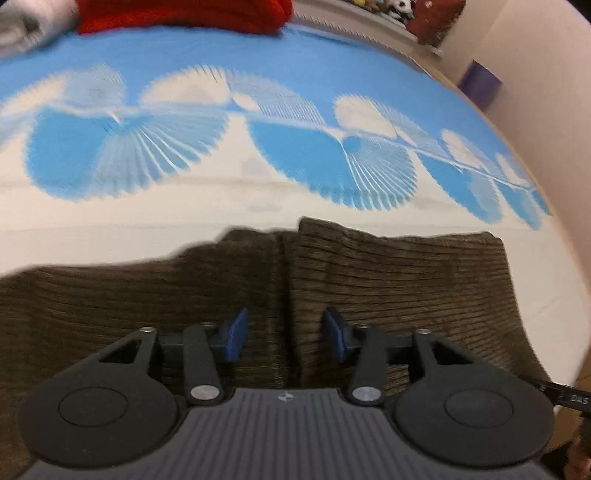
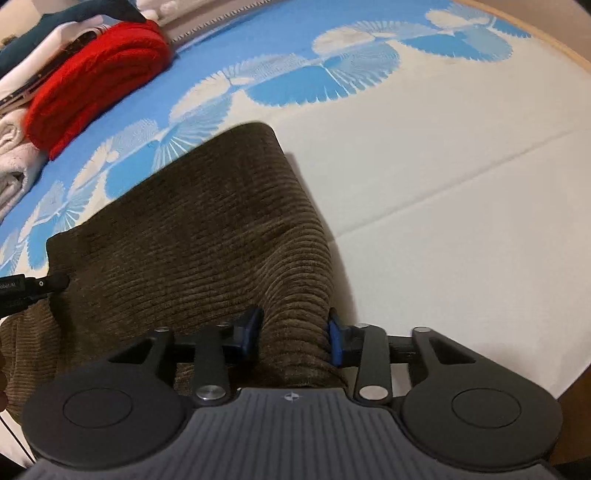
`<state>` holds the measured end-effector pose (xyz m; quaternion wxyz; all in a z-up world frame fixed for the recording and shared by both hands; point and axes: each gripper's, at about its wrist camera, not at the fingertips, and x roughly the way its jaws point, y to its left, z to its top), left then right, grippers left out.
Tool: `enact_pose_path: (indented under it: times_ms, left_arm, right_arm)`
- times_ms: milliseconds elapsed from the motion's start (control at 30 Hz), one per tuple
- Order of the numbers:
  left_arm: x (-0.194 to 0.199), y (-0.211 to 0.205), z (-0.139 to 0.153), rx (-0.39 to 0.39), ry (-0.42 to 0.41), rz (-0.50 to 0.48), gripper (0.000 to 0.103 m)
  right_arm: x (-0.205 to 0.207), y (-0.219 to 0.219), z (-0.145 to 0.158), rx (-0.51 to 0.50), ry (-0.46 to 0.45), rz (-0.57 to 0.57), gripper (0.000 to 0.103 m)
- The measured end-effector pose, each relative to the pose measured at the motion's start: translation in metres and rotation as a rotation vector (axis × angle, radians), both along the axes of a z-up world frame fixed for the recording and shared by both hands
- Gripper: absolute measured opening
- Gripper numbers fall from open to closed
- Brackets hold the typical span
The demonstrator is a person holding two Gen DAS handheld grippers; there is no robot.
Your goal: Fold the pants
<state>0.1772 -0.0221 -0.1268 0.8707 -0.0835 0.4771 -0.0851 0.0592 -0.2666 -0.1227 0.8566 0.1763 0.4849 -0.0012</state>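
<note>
Two grippers at the near edge of brown corduroy pants (image 2: 192,229) on a bed.

Seen from the right wrist, the pants lie folded on the blue-and-white fan-print bedspread (image 2: 461,192), their long axis running from the near edge away toward the upper left, the far rounded end pointing at a folded red knit (image 2: 96,77) stacked with white linens (image 2: 14,162). The right gripper (image 2: 293,334) has its jaws closed part-way on a raised ridge of corduroy, the fabric bunched between the blue pads. The left gripper (image 1: 284,334), in its own view, has its jaws apart, straddling a seam or fold line in the cloth; whether they pinch it I cannot tell. Only the left view shows the wall, a purple box (image 1: 480,83) and a shelf of toys (image 1: 384,7); only the right view shows the pants' far end.
</note>
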Motion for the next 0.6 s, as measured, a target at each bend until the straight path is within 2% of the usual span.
enact_pose_path:
  times_ms: [100, 167, 233, 300, 333, 367, 400, 467, 567, 600]
  left_arm:
    - [-0.019, -0.024, 0.03, 0.17, -0.025, -0.063, 0.049]
    - [-0.043, -0.04, 0.046, 0.244, -0.066, -0.123, 0.049]
    - [-0.072, -0.049, 0.053, 0.226, -0.109, -0.178, 0.048]
    - [-0.094, -0.055, 0.039, 0.218, -0.086, -0.2, 0.045]
    - [-0.1, -0.058, 0.025, 0.224, -0.051, -0.213, 0.04]
    - [-0.103, -0.06, 0.005, 0.234, 0.03, -0.229, 0.037]
    - [-0.104, -0.061, -0.017, 0.241, 0.135, -0.241, 0.038]
    - [-0.105, -0.058, -0.016, 0.214, 0.118, -0.212, 0.037]
    - [-0.114, -0.046, 0.005, 0.163, 0.023, -0.174, 0.037]
    - [-0.117, -0.041, 0.003, 0.159, 0.021, -0.161, 0.037]
  right_arm:
    - [-0.001, 0.0, -0.002, -0.005, -0.006, -0.005, 0.052]
    - [-0.003, 0.0, -0.005, -0.001, 0.004, -0.011, 0.056]
    - [-0.004, -0.001, -0.007, 0.02, 0.021, -0.016, 0.061]
    - [-0.005, 0.0, -0.008, 0.023, 0.025, -0.012, 0.063]
    - [-0.005, 0.0, -0.008, 0.022, 0.025, -0.009, 0.063]
    - [-0.007, 0.001, -0.009, 0.021, 0.024, -0.008, 0.063]
    - [-0.008, 0.001, -0.008, 0.02, 0.021, -0.006, 0.063]
    - [-0.009, 0.001, -0.009, 0.023, 0.019, -0.001, 0.063]
    - [-0.012, 0.0, -0.009, 0.022, 0.017, -0.006, 0.063]
    - [-0.013, 0.0, -0.008, 0.022, 0.014, -0.008, 0.063]
